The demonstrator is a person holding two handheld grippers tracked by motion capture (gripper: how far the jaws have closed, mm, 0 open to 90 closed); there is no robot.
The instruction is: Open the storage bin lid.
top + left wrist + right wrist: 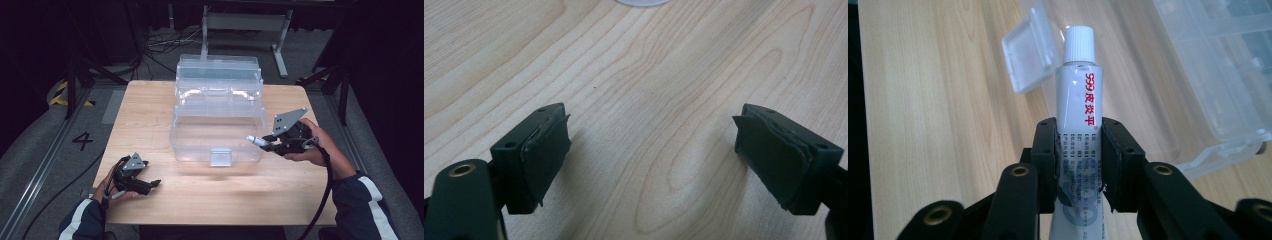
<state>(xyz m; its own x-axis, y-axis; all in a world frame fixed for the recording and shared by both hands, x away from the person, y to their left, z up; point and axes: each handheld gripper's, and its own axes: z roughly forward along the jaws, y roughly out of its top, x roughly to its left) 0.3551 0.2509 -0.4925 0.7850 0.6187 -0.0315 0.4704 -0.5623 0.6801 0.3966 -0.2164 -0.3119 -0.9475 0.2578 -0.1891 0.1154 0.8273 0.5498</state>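
At 3 o'clock of clear box (217, 127), right gripper (263, 142) clamps white tube (254, 140) mid-body, cap forward (likely bound for box, so nozzle leads). Left gripper (150, 184), jaws wide, empty, rests at 7 o'clock on table (150, 110), out of way.

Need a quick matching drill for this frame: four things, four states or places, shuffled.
Things:
1. white squeeze tube with a ribbed cap
2. left gripper
3. clear plastic tiered storage box
4. right gripper

States or places:
A. jaws wide apart, nothing between them
B. opened up at the middle of the light wooden table
C. jaws shut on an object
D. clamped between two black jaws

Pairs: 1-D, 2-A, 3-B, 4-C
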